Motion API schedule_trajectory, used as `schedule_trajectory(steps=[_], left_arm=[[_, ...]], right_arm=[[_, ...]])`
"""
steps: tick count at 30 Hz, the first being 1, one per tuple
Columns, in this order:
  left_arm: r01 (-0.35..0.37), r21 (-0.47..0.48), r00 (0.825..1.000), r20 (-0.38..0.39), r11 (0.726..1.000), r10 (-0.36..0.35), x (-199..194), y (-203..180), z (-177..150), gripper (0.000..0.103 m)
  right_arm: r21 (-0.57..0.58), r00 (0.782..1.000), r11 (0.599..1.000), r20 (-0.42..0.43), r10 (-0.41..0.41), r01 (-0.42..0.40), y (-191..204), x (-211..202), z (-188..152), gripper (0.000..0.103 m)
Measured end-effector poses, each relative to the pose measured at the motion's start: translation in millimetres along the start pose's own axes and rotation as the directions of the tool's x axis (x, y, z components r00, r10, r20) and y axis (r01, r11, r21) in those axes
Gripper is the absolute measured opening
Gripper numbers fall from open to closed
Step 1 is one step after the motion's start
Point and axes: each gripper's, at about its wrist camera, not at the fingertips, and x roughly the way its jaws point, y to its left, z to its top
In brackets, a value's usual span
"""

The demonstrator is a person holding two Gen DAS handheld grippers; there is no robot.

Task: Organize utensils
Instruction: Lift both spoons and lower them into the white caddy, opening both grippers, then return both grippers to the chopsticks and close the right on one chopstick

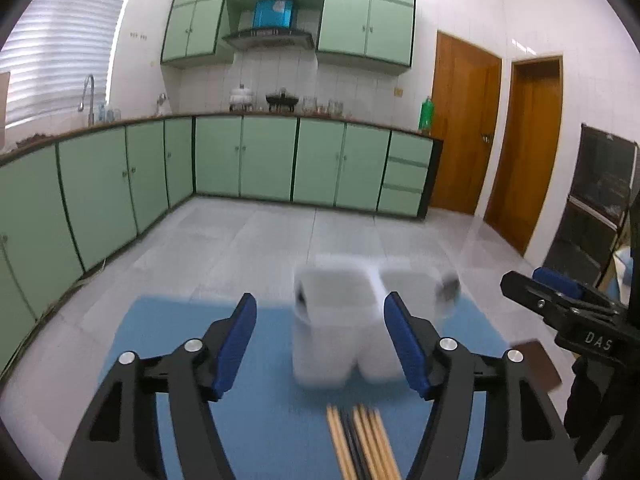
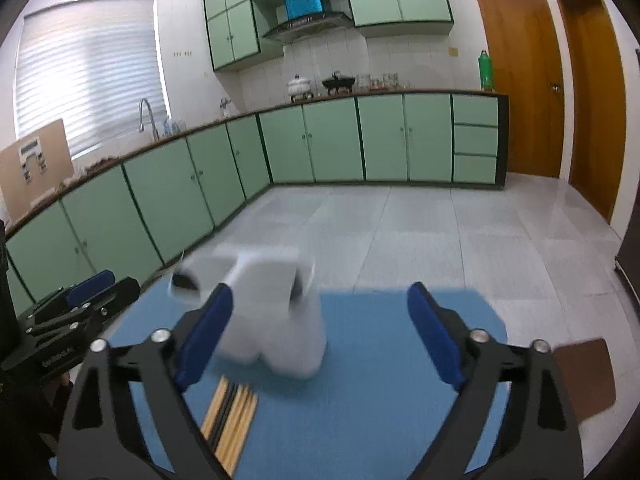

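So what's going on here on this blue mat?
A person holds two handheld grippers over a blue mat in a kitchen. Both the left gripper and the right gripper have their jaws open and hold nothing. A white two-compartment holder, blurred, stands on the mat, with a bundle of chopsticks lying in front of it, not yet picked up.

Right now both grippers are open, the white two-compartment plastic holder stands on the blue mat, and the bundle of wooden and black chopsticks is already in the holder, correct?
Not quite. The bundle of wooden and black chopsticks lies flat on the blue mat, in front of the white two-compartment plastic holder, not in it; the left wrist view shows this. The left gripper and right gripper are open, and the holder stands on the mat.
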Motion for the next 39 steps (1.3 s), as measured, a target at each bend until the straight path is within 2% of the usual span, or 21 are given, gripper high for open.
schedule_trajectory(steps=[4,7,10,15,19,23,28,33,39], left_arm=[[0.0,-0.021,0.992,-0.127,1.0,-0.003,-19,0,-50,0.07],[-0.027,-0.002,0.976,-0.217,1.0,0.026,-28,-1,-87,0.071],[-0.044,0.006,0.958,-0.282,0.999,0.044,-35,2,-119,0.071],[-0.069,0.015,0.937,-0.342,0.998,0.07,-42,6,-143,0.071],[-0.083,0.018,0.929,-0.361,0.996,0.084,-51,9,-161,0.071],[-0.096,0.015,0.922,-0.377,0.995,0.094,-51,9,-171,0.071],[-0.095,0.004,0.922,-0.377,0.996,0.089,-54,8,-172,0.071],[-0.087,0.01,0.922,-0.377,0.996,0.084,-55,5,-174,0.072],[-0.091,0.004,0.923,-0.375,0.996,0.086,-55,8,-174,0.072]], right_arm=[[0.021,0.995,1.0,-0.103,0.006,-0.004,6,-23,-51,0.09],[0.037,0.982,0.999,-0.191,0.008,-0.001,13,-36,-89,0.091],[0.053,0.965,0.999,-0.263,0.006,0.008,23,-49,-128,0.091],[0.032,0.942,0.999,-0.334,0.017,-0.007,41,-66,-172,0.091],[0.038,0.934,0.999,-0.357,0.024,-0.011,47,-72,-183,0.091],[-0.014,0.928,1.0,-0.373,0.01,-0.016,59,-73,-191,0.091],[-0.073,0.924,0.997,-0.381,-0.012,-0.017,72,-71,-193,0.091],[-0.123,0.919,0.992,-0.389,-0.056,0.009,78,-69,-195,0.091],[-0.148,0.917,0.983,-0.367,-0.153,0.105,68,-73,-192,0.09]])
